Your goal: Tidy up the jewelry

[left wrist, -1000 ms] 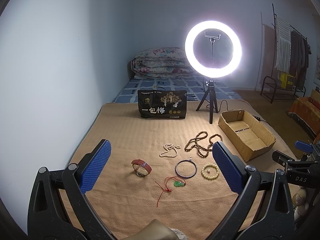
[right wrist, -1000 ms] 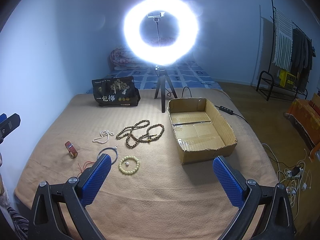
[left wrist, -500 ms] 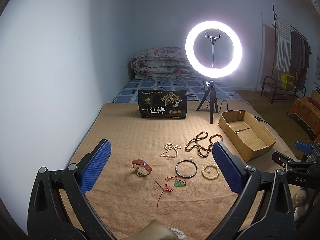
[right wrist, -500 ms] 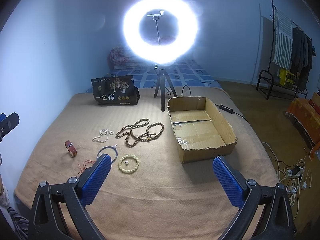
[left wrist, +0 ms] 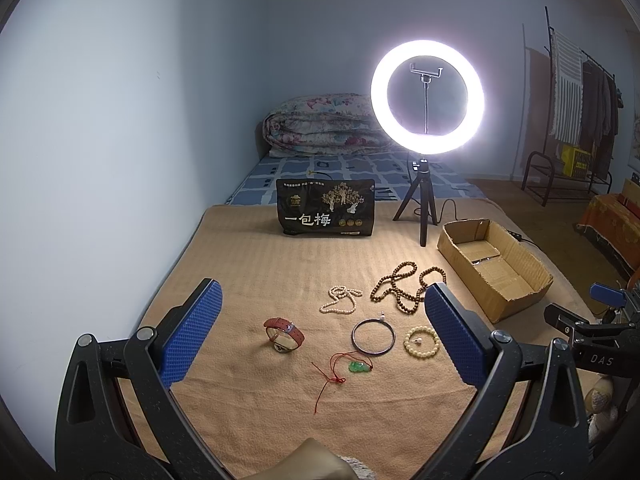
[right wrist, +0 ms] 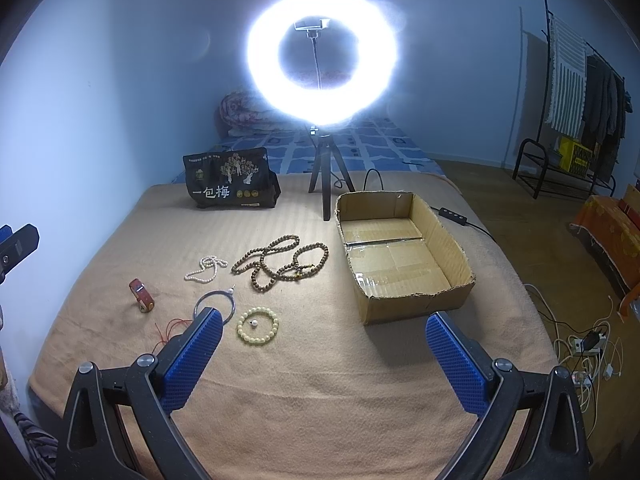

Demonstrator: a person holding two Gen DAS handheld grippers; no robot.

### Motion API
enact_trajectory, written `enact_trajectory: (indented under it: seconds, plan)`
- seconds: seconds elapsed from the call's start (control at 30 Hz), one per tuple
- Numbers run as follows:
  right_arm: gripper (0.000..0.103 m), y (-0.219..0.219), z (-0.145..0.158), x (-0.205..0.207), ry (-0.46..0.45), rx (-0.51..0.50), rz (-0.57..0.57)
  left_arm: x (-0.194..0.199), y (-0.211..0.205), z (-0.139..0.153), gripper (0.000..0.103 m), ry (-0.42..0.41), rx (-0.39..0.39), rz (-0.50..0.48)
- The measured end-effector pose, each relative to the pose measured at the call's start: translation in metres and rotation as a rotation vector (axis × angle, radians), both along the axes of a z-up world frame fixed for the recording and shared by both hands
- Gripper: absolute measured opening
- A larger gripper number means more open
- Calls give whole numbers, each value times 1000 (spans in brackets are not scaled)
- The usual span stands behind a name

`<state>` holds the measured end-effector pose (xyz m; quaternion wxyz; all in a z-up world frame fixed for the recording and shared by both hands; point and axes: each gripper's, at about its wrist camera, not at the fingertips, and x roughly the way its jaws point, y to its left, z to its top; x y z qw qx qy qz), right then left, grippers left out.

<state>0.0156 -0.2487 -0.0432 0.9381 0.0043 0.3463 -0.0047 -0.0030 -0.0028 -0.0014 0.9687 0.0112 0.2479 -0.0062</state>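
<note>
Six jewelry pieces lay loose left of empty cardboard box [right wrist: 404, 256]; both hand-held grippers [left wrist: 320, 336] [right wrist: 320, 356] gaped wide, holding nothing; tangled wooden beads [right wrist: 280, 260] risked snagging, thin red cord [left wrist: 332, 376] slipping.

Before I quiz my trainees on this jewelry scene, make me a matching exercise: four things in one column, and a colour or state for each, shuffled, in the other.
Column one:
1. cardboard box
2. pendant on the cord
3. watch strap
4. long bead string

Column two:
A. red
B. brown, lying in loose loops
C. open-topped, nothing inside
D. green

Pairs: 1-C, 2-D, 3-A, 4-B
</note>
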Motion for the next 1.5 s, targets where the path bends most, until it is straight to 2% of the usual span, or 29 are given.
enact_trajectory:
  seconds: [0.37, 0.87, 1.17, 1.33, 1.5]
  plan:
    - [103, 0, -2, 0, 5, 1, 0, 2, 5, 7, 103, 5, 1, 3]
    - [103, 0, -6, 6, 29, -9, -2, 8, 15, 0, 103, 21, 6, 26]
    - [103, 4, -13, 16, 34, -33, 8, 25, 31, -13, 103, 77, 40, 57]
    - [99, 11, -26, 32, 76, -51, 57, 46, 53, -21, 103, 151, -5, 75]
    - [97, 20, -38, 47, 118, -61, 113, 66, 82, -22, 103, 176, -47, 122]
